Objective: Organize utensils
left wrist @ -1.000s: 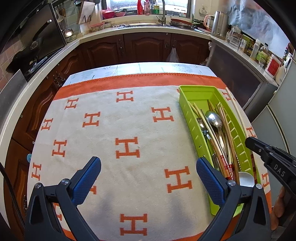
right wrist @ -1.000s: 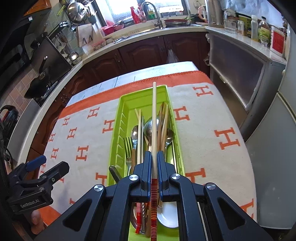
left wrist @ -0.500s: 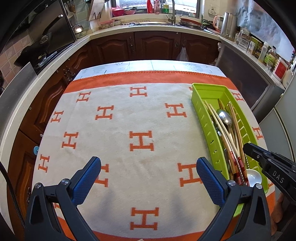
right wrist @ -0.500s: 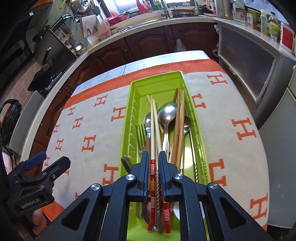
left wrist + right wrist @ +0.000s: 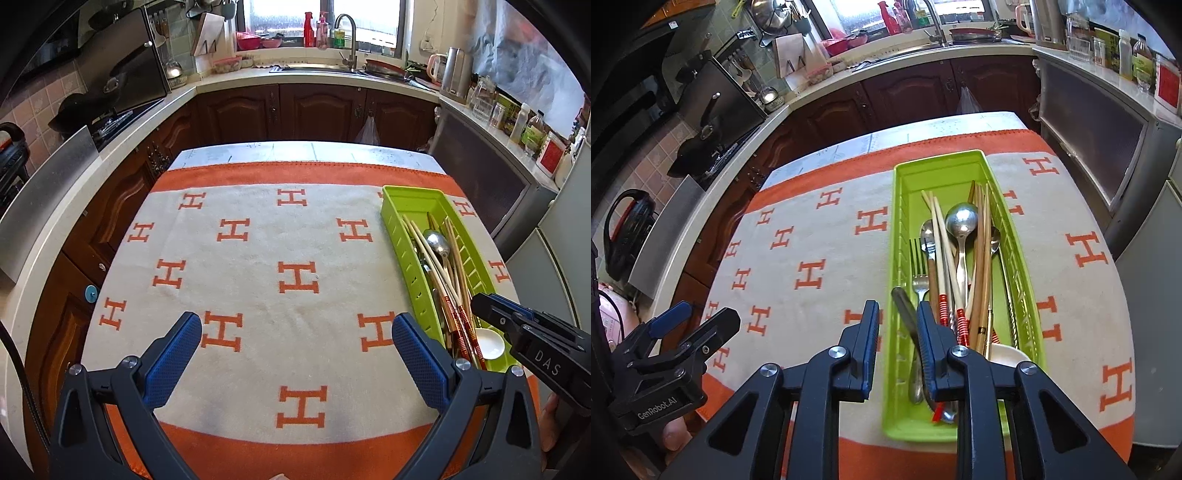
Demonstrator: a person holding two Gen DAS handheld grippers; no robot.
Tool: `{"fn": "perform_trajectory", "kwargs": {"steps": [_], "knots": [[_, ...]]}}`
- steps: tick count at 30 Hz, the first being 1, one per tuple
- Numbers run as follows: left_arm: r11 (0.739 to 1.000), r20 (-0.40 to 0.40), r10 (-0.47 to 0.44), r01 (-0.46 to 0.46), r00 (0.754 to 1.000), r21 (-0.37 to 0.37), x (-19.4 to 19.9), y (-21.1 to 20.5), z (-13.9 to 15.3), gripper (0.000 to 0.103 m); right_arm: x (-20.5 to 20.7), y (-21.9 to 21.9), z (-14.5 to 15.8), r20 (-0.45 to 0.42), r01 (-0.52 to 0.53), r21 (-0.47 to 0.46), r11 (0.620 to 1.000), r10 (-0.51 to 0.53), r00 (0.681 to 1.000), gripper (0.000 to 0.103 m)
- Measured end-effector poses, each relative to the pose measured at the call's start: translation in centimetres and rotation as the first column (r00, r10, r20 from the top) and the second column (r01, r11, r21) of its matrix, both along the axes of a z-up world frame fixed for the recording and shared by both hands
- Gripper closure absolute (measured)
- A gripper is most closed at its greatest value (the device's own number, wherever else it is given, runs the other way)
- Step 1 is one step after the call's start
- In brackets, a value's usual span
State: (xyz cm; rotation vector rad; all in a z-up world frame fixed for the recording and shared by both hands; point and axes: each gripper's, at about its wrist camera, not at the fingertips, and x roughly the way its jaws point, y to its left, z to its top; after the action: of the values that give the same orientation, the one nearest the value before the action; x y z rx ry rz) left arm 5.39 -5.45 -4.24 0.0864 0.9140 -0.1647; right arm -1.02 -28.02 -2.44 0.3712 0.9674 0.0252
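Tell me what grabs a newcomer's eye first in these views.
The lime-green tray on the table's right side stands out, crammed with chopsticks, a metal spoon, a fork and a white spoon. Under it spreads a cream blanket with orange H marks. Both grippers, left gripper and right gripper, are open and hold nothing.

Kitchen around a cloth-covered table

A cream blanket with orange H marks and orange borders covers the table; beyond it stand dark wooden cabinets, a sink faucet under the window, and a kettle far right.
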Motion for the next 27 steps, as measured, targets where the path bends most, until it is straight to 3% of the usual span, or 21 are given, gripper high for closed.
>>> {"fn": "perform_trajectory", "kwargs": {"steps": [6,16,21,27], "knots": [[1.0,0.015,0.003,-0.003,1.0,0.01,-1.7,0.8,0.7,0.001,-2.2,0.7,1.2,0.022,0.012,-0.005,1.0,-0.012,1.0,0.067],[1.0,0.027,0.018,-0.018,0.999,-0.017,-3.9,2.5,1.6,0.001,-6.0,3.0,2.6,0.03,-0.012,-0.003,1.0,0.012,0.999,0.067],[0.999,0.049,0.02,-0.018,0.999,-0.029,-5.1,3.0,2.3,0.001,-7.9,3.5,4.9,0.081,0.0,-0.012,1.0,0.001,0.997,0.056],[0.999,0.07,0.027,-0.024,0.997,-0.046,-6.3,3.5,3.2,0.001,-9.7,4.6,6.9,0.124,-0.003,-0.046,0.999,0.009,0.992,0.053]]}}
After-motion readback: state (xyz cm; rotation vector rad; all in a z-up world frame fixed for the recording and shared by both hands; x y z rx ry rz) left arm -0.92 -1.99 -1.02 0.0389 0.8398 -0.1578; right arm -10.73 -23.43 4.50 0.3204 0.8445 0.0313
